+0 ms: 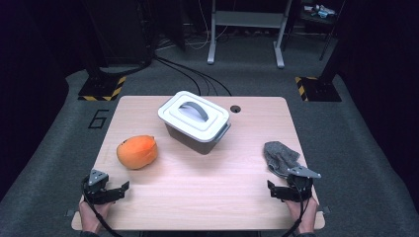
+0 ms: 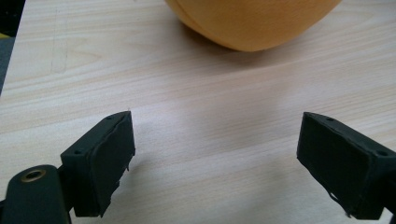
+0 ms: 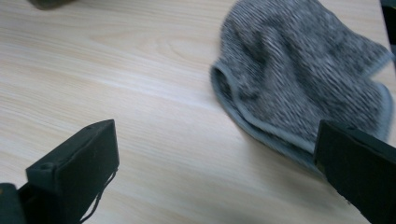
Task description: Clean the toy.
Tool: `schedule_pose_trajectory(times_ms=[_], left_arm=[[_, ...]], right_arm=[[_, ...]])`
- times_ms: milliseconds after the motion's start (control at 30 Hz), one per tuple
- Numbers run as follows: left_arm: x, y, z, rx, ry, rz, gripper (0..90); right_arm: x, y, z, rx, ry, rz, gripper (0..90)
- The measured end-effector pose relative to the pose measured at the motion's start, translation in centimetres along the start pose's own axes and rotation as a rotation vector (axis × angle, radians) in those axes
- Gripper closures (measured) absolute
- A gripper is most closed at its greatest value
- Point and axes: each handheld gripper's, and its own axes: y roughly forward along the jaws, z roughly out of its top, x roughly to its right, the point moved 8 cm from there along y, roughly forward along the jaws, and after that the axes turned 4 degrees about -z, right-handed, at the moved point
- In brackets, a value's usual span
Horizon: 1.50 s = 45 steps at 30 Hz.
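Observation:
A rounded orange soft object (image 1: 137, 151) lies on the left part of the wooden table (image 1: 197, 197); its underside is at the top of the left gripper view (image 2: 252, 23). My left gripper (image 1: 118, 191) rests near the front left corner, open and empty (image 2: 217, 137), a little short of the orange object. A crumpled grey cloth (image 1: 280, 157) lies at the right. My right gripper (image 1: 285, 186) sits just in front of it, open (image 3: 217, 144). Its right jaw overlaps the cloth's (image 3: 303, 79) near edge in the right gripper view.
A grey plastic box (image 1: 195, 129) with a white handled lid (image 1: 193, 113) stands at the table's middle back. A small round hole (image 1: 235, 108) is beside it. Dark floor, cables and a desk frame (image 1: 247, 29) lie beyond the table.

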Motion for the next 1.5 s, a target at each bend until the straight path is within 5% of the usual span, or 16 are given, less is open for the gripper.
schedule_pose_trajectory(times_ms=[333,633,1500], left_arm=[[-0.1,0.7,-0.1,-0.054,0.053,0.01,11.3],[0.0,1.0,0.1,-0.051,0.076,-0.011,10.8],[0.0,0.9,0.0,-0.065,0.084,-0.012,11.3]], right_arm=[[-2.8,1.5,2.7,-0.001,-0.056,0.054,0.0],[-4.8,2.8,4.8,0.002,-0.105,0.091,0.3],[-8.8,5.3,11.9,0.018,-0.157,0.155,1.3]])
